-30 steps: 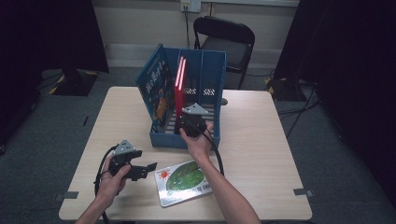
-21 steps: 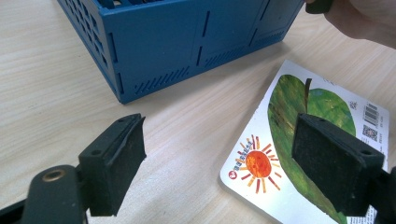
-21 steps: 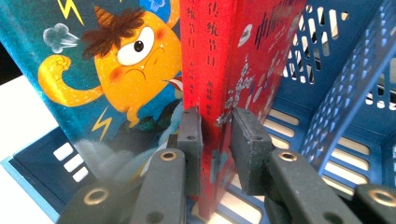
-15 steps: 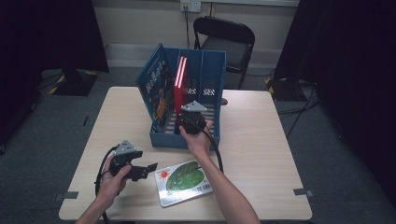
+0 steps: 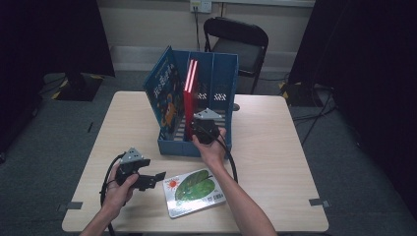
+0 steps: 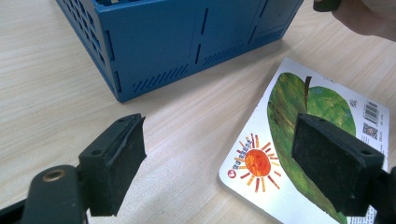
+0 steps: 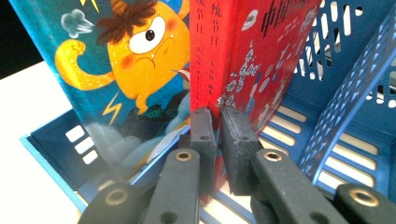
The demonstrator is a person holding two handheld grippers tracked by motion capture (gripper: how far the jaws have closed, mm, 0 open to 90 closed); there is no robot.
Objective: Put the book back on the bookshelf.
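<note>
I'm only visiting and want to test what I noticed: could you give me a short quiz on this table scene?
1. True or false: the right tongs are clamped on the lower edge of the red book.
2. Which thing lies flat on the table? A) the red book B) the green leaf book C) the monster book
3. Fill in: the left tongs are ____, holding nothing.

Key: 1 true. 2 B: the leaf book lies flat, while the other two stand in the blue rack. 3 open, with wide-apart jaws above the leaf book's corner.
</note>
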